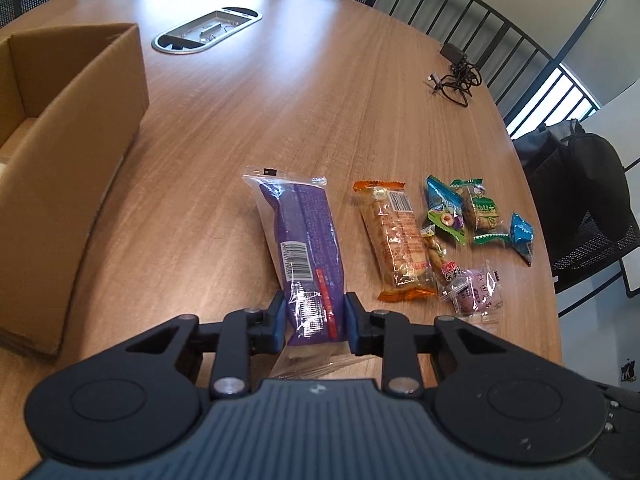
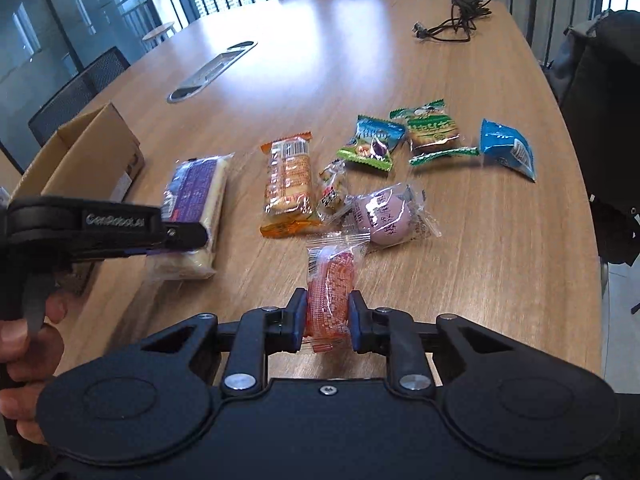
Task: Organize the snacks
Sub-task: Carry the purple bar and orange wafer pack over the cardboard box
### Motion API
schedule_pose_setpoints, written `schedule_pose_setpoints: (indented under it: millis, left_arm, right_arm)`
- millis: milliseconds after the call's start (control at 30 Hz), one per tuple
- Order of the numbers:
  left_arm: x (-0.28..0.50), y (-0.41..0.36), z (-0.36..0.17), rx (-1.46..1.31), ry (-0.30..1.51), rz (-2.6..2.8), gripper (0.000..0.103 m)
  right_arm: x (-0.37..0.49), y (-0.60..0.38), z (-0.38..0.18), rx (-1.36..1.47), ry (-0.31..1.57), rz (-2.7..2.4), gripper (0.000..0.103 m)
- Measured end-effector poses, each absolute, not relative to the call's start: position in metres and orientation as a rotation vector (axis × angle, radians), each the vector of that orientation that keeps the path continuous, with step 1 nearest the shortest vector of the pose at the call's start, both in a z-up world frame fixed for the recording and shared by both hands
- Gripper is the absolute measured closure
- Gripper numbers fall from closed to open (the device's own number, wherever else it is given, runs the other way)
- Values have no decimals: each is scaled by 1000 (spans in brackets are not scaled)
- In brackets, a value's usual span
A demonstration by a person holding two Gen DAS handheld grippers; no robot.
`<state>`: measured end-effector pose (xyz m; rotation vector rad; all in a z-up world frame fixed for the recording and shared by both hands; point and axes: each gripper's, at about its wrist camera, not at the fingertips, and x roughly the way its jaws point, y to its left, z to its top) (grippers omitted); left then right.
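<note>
The wood-grain brown tabletop carries a plain tan cardboard box. A long purple plastic snack pack has clear ends, a white barcode and a red stripe. Right of it lies an orange-edged clear biscuit wrapper. Farther right sit green-and-blue sachets, a green-trimmed pack and a blue packet. A pale pink round sweet in clear film lies near a red-orange patterned pack. The left claw has blue pads on black.

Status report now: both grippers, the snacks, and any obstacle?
Left gripper shut on purple packet. Right gripper shut on red packet. Cardboard box open at left. Nothing blocking; other snacks loose on table.
</note>
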<state>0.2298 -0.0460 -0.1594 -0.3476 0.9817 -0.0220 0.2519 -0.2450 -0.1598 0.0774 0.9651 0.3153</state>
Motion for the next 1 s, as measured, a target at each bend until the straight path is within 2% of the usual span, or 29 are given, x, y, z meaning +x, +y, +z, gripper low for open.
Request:
schedule_pose_setpoints:
  millis: [567, 1000]
  left_arm:
    - [178, -8, -103, -383, 867, 17, 75]
    - [159, 13, -75, -376, 809, 30, 75]
  right_arm:
    - [227, -247, -114, 220, 826, 240, 82]
    - [219, -239, -89, 220, 760, 246, 82]
